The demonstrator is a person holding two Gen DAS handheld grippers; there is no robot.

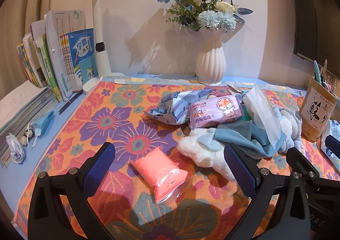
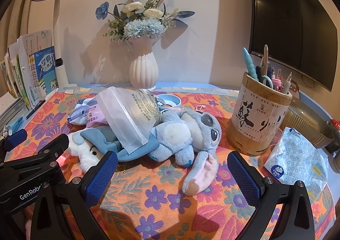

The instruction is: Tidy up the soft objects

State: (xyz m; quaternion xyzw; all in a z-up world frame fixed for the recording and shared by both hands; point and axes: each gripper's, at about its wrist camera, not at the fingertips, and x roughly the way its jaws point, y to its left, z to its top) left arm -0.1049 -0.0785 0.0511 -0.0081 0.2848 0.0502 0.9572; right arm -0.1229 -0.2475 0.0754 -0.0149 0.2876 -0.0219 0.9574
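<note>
Your left gripper (image 1: 170, 167) hangs with fingers spread wide around the pink pouch (image 1: 163, 176), not touching it, low in the frame. Your right gripper (image 2: 172, 174) is likewise released, the blue plush (image 2: 187, 133) lying just beyond it. The worktop wears a floral cloth (image 1: 110, 116); a white vase (image 1: 210, 63) stands against the wall, books (image 1: 61, 57) at upper left.

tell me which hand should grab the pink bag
Left. The pink bag lies just ahead of the open left gripper, between its fingers; the right gripper faces the blue plush.
</note>
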